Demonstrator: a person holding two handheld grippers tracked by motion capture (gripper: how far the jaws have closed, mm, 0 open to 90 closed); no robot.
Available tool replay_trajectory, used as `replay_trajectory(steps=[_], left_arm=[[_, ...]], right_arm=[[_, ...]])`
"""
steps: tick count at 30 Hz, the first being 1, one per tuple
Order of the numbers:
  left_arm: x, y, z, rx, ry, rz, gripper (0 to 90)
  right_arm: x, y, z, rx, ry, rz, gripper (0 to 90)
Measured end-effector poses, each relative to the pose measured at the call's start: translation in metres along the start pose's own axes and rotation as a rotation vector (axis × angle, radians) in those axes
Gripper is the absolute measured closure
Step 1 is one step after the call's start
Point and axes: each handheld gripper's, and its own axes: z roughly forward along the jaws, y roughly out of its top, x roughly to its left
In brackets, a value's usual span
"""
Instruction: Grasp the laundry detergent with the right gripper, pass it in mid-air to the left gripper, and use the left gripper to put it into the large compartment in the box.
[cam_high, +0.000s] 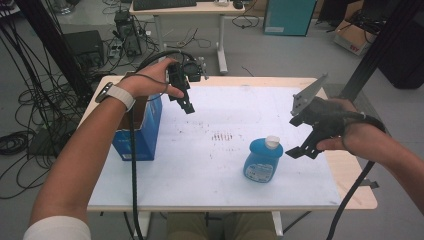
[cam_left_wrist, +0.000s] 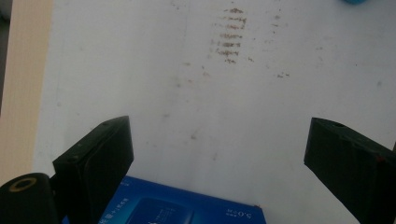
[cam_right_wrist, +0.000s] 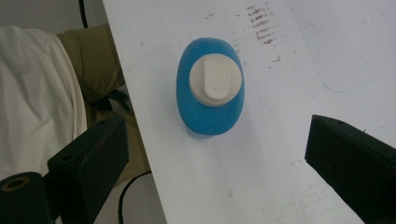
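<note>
A squat blue plastic bottle with a white flip cap (cam_high: 263, 159) stood upright on the white sheet that covered the pale wooden table (cam_high: 210, 190), toward the right half and close to the person's edge. The right gripper (cam_high: 300, 137) hung in the air just to the right of the bottle and slightly above it, apart from it, its black jaws spread wide with nothing between them. In the right gripper view the bottle (cam_right_wrist: 210, 93) showed from above, cap uppermost, lying ahead of the open jaws and nearer the left one, with the table's edge and the person's clothing behind it. The left gripper (cam_high: 184, 100) was held above the far left part of the table, just beside the top of an open blue cardboard box (cam_high: 142, 135) that stood near the left edge. Its jaws too stood wide apart and empty; in the left gripper view they framed bare white sheet, with a patch of brown smudges (cam_left_wrist: 229, 35) farther off and the printed blue box (cam_left_wrist: 187, 207) at the bottom between them.
</note>
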Motion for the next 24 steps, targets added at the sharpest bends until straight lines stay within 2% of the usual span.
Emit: replay_trajectory(steps=[1,3,4,5,8,11,12,13,15,16,17,18,24], left_arm=[[-0.001,0.0,0.001,-0.013,-0.002,-0.016,8.5],[-0.001,0.0,0.0,-0.007,-0.008,-0.02,8.5],[0.001,0.0,-0.001,0.01,-0.006,0.0,8.5],[-0.001,0.0,0.001,-0.008,-0.007,-0.022,8.5],[-0.001,0.0,0.001,-0.01,-0.001,-0.021,8.5],[-0.001,0.001,0.002,-0.008,0.002,-0.018,8.5],[0.0,0.002,0.001,0.013,-0.001,0.004,8.5],[-0.001,0.002,0.002,-0.005,-0.002,-0.017,8.5],[-0.001,0.002,0.002,-0.004,-0.002,-0.015,8.5],[0.0,0.003,0.002,0.011,0.0,0.006,8.5],[0.0,0.003,0.002,0.011,0.0,0.006,8.5],[-0.001,0.003,0.003,-0.003,-0.004,-0.015,8.5],[-0.001,0.003,0.004,-0.003,-0.003,-0.015,8.5]], right_arm=[[0.0,-0.003,0.002,-0.006,-0.002,0.008,6.2],[0.0,-0.007,0.004,-0.011,-0.001,0.019,6.4],[0.0,-0.009,0.005,-0.013,-0.001,0.025,6.4],[0.0,-0.01,0.006,-0.021,-0.003,0.032,6.5],[-0.001,-0.016,0.009,-0.03,-0.004,0.046,6.0],[-0.003,-0.019,0.011,-0.031,-0.01,0.037,6.0],[-0.003,-0.022,0.011,-0.045,-0.005,0.054,5.8],[-0.003,-0.023,0.011,-0.049,-0.006,0.059,5.8],[-0.003,-0.026,0.012,-0.055,-0.01,0.066,5.8],[-0.003,-0.027,0.012,-0.055,-0.011,0.067,5.8],[-0.003,-0.028,0.013,-0.058,-0.011,0.069,5.8],[-0.003,-0.029,0.013,-0.055,-0.01,0.066,5.8],[-0.002,-0.034,0.018,-0.054,-0.007,0.064,5.3]])
